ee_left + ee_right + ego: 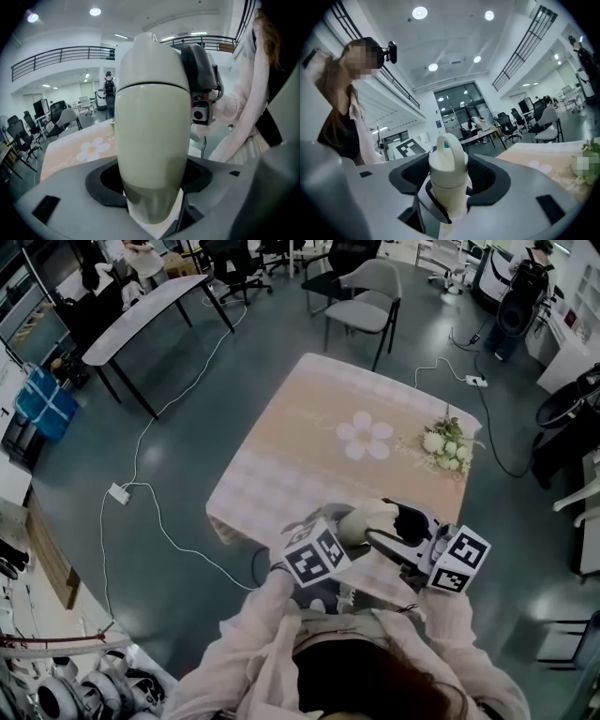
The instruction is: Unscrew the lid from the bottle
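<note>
Bottle [152,140] held above near edge of desk [309,427]; left tongs [152,180] clamp body as anchor, right tongs [447,182] closed round lid [447,164], likely for twisting.

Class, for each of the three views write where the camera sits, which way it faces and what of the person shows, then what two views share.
Head view: on the person's head, facing steeply down at the table; sleeves, left gripper and right gripper show.
Left gripper view: rides the left gripper, looking along its jaws clamped on the bottle; a sleeve shows right.
Right gripper view: rides the right gripper, looking along its jaws closed on the lid; the torso shows left.
Shared: both gripper views catch the table.
</note>
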